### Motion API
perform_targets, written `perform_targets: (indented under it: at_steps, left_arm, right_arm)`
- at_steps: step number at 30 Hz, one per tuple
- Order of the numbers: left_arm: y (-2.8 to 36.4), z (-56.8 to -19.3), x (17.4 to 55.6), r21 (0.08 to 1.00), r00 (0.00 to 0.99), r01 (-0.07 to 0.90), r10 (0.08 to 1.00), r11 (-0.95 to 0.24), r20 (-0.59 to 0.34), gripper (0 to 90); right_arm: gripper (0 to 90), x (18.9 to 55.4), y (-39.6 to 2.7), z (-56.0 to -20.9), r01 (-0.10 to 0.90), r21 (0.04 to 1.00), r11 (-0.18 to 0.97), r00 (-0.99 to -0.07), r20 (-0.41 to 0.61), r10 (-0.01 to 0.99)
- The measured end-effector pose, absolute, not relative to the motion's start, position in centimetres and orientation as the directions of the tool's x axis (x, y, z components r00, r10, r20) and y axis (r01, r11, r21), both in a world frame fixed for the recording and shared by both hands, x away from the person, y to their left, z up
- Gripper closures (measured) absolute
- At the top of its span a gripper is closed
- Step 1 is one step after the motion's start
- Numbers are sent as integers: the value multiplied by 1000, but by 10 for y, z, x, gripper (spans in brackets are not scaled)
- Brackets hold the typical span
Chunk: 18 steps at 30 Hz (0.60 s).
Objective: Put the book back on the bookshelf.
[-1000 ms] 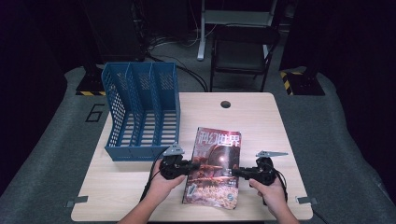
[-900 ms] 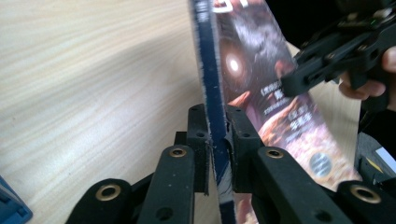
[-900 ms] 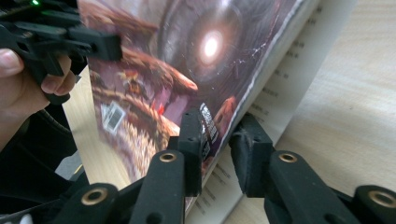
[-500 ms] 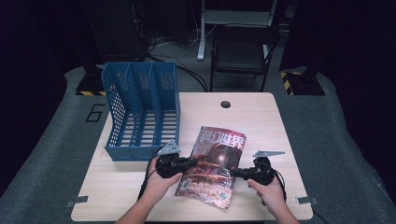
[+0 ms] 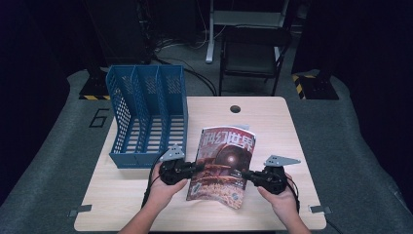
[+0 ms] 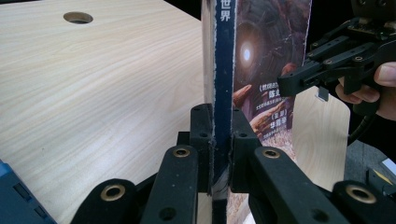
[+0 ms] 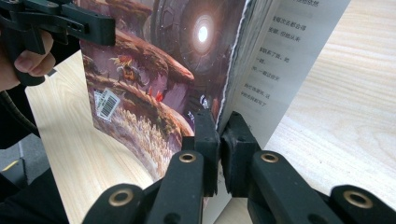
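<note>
A magazine point(image 5: 225, 158) with a reddish science-fiction cover hangs tilted just above the wooden table point(image 5: 277, 126), held from both sides. My left gripper point(image 5: 197, 168) is shut on its spine edge; in the left gripper view the black jaws point(image 6: 219, 122) pinch the blue spine point(image 6: 225, 65). My right gripper point(image 5: 246, 174) is shut on the opposite edge, and the right gripper view shows it point(image 7: 219, 128) clamping the cover and pages point(image 7: 159, 70). Each gripper view also shows the other gripper, the right gripper point(image 6: 299, 79) in one and the left gripper point(image 7: 93, 28) in the other.
A blue three-slot file holder point(image 5: 148, 114) stands at the table's left rear, close to my left hand. A cable hole point(image 5: 235, 108) sits near the far edge. A dark chair point(image 5: 253, 53) stands beyond the table.
The magazine lay flat on the table a second ago. It has since come up and tilted between both grippers, and the right hand has risen a little.
</note>
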<state>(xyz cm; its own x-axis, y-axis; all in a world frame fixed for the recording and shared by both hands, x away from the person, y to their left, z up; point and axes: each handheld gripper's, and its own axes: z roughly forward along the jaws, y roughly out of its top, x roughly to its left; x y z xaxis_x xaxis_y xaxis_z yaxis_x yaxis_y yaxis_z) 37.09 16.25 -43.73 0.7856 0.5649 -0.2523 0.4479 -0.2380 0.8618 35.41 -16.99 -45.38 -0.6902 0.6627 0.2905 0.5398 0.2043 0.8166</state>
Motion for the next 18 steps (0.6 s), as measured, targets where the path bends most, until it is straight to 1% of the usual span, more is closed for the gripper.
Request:
perform_targets:
  at_steps: [8, 13, 14, 18]
  left_arm:
    - [161, -436, 371, 853, 792, 446, 563, -271, -236, 836]
    - [160, -435, 372, 846, 794, 453, 558, -280, -241, 835]
    - [159, -434, 372, 846, 797, 447, 559, -290, -230, 835]
    - [159, -433, 375, 845, 782, 459, 577, -274, -238, 836]
  right_arm:
    - [861, 352, -171, -449, 509, 832, 223, -702, 250, 667]
    - [861, 350, -171, -443, 477, 846, 237, -709, 210, 673]
    - [861, 350, -170, -441, 470, 848, 244, -709, 198, 676]
    - [861, 351, -168, -433, 440, 859, 261, -712, 158, 684]
